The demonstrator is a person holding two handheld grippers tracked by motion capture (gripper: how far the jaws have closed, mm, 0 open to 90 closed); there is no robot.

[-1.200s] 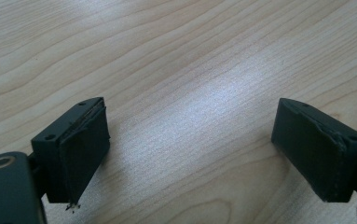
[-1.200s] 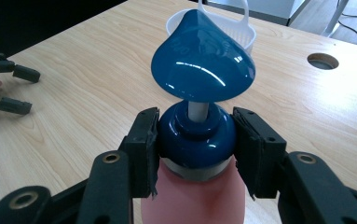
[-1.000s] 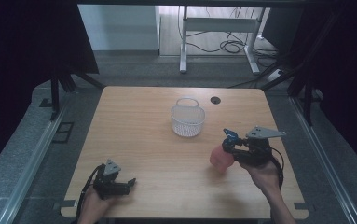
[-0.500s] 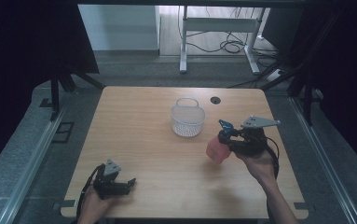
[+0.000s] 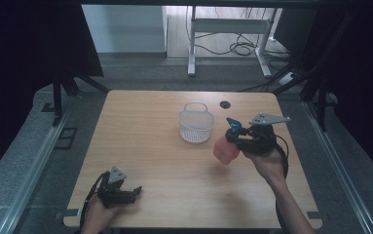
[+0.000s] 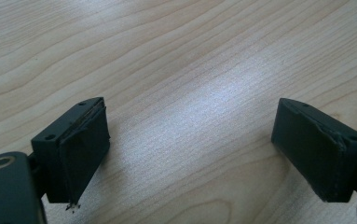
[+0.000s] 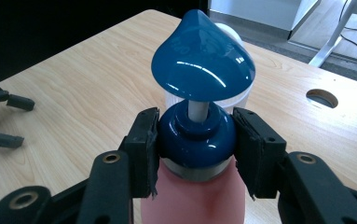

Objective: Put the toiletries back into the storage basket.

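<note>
A pink pump bottle point(image 5: 225, 148) with a blue cap and pump head point(image 7: 202, 56) hangs above the table at the right. My right gripper point(image 5: 237, 138) is shut on its blue collar point(image 7: 196, 137), one pad on each side. The bottle sits just right of a white mesh basket point(image 5: 195, 126) near the table's middle. Near the front left edge my left gripper point(image 5: 134, 191) rests low over the wood. In the left gripper view its jaws point(image 6: 190, 149) stand wide apart with only bare wood between them.
A round cable hole point(image 5: 225, 104) lies in the tabletop behind the basket. The wooden table point(image 5: 164, 175) has dark curtains at both sides and a white desk frame point(image 5: 223, 29) behind it.
My right gripper has carried the pink bottle up and to the left, closer to the basket. The left gripper has stayed where it was.
</note>
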